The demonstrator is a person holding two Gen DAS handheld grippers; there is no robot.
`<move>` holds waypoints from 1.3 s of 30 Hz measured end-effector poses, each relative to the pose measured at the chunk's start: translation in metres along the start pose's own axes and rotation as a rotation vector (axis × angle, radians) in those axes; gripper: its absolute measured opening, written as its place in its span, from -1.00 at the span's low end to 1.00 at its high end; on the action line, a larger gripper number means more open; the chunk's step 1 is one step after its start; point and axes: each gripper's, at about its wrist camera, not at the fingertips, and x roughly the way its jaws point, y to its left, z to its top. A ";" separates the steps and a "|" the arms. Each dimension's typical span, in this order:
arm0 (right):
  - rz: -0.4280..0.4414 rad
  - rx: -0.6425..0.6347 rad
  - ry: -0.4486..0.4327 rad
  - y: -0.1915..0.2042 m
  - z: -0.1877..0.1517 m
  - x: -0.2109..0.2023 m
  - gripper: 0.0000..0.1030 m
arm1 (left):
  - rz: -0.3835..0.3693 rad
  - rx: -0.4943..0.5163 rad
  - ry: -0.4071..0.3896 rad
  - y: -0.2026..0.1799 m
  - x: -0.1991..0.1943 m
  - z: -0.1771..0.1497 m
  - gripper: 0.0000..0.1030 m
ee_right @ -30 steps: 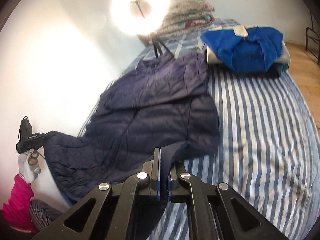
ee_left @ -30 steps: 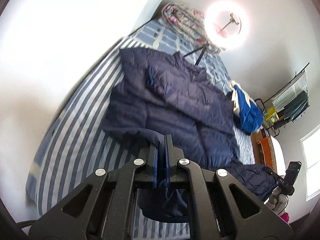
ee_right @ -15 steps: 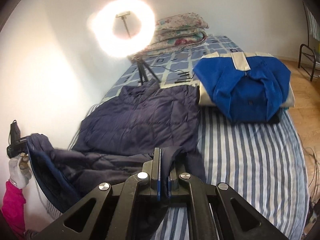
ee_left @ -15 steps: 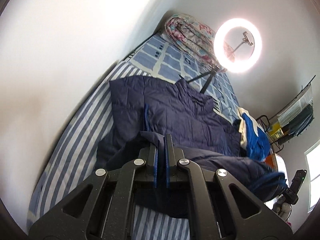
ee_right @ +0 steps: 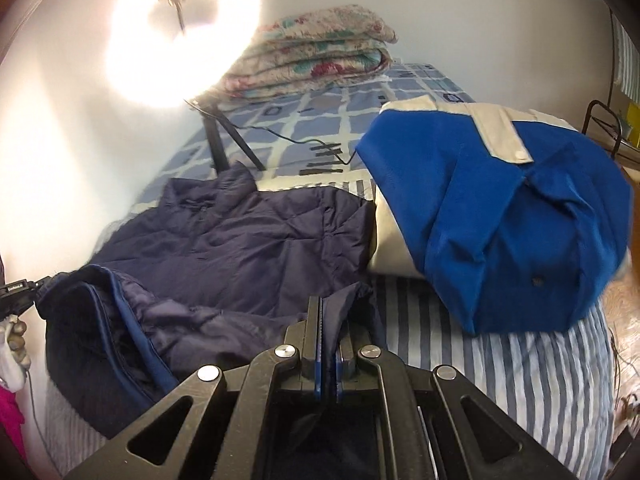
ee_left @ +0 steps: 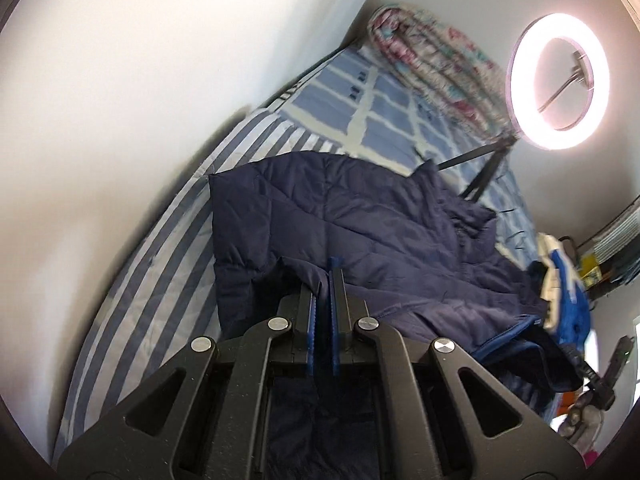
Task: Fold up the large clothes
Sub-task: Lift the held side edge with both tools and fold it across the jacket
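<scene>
A navy quilted jacket (ee_left: 360,220) lies on the striped bed (ee_left: 168,264), collar toward the headboard; it also shows in the right wrist view (ee_right: 248,248). My left gripper (ee_left: 325,276) is shut on one corner of the jacket's hem and holds it lifted over the jacket's body. My right gripper (ee_right: 329,308) is shut on the other hem corner, lifted the same way. The hem sags between them, showing its blue lining (ee_right: 136,332). The other gripper shows at the far edge of each view (ee_left: 600,376) (ee_right: 18,292).
A folded blue and cream garment (ee_right: 492,224) lies on the bed beside the jacket. A ring light on a tripod (ee_right: 180,28) and folded floral quilts (ee_right: 316,56) stand at the head of the bed. A white wall (ee_left: 120,80) runs along one side; a rack (ee_right: 608,120) stands on the other.
Both grippers have carried the jacket's hem forward toward the collar, folding the lower part up over the body. The folded blue garment and ring light now appear closer.
</scene>
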 end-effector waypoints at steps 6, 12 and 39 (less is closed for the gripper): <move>-0.021 -0.020 0.033 -0.004 0.002 0.043 -0.97 | 0.020 0.037 0.016 0.004 0.041 0.005 -0.94; 0.033 -0.018 0.047 -0.010 0.004 0.059 -0.87 | -0.007 0.067 0.039 0.002 0.057 0.015 -0.76; 0.168 -0.015 0.058 -0.032 -0.018 0.044 -0.15 | 0.145 0.286 0.121 -0.011 0.081 0.011 -0.76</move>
